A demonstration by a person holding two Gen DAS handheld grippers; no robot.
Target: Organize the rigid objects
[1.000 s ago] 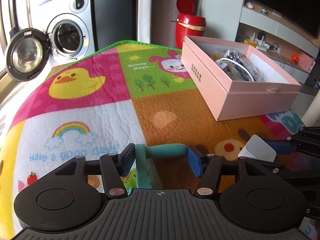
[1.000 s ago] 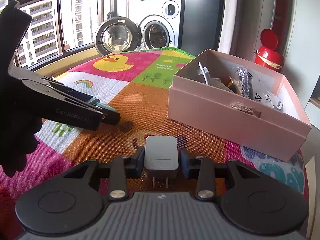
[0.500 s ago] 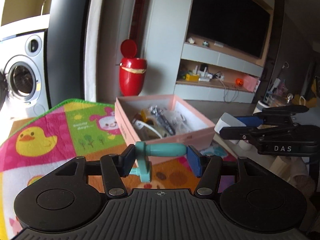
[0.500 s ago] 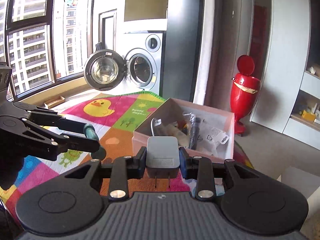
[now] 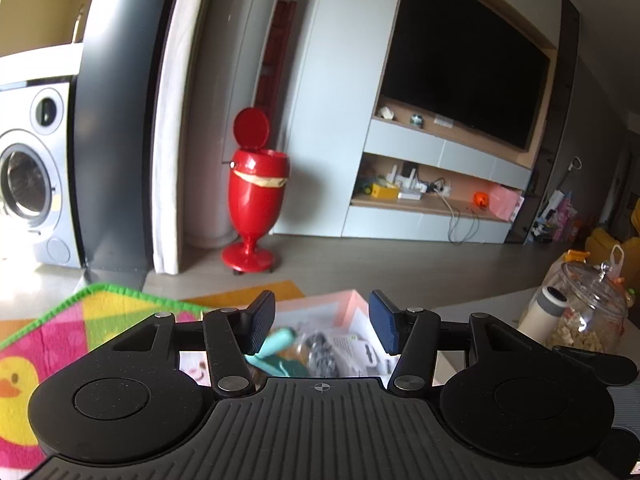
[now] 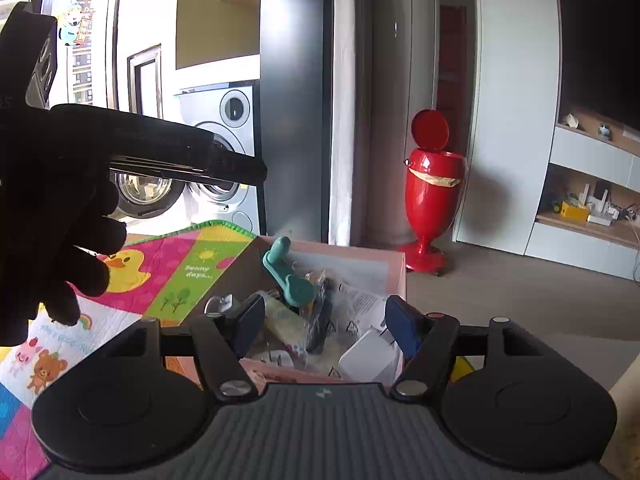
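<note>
Both claws released, hovering over the pink box.

Left gripper spread wide, nothing between its pads; teal tool lies in the box just below and inboard of its left finger. Right gripper also spread; white charger sits in the box beneath its right finger, prongs up. Teal tool rests ahead of it atop the bagged clutter. Play mat to its left.
</note>
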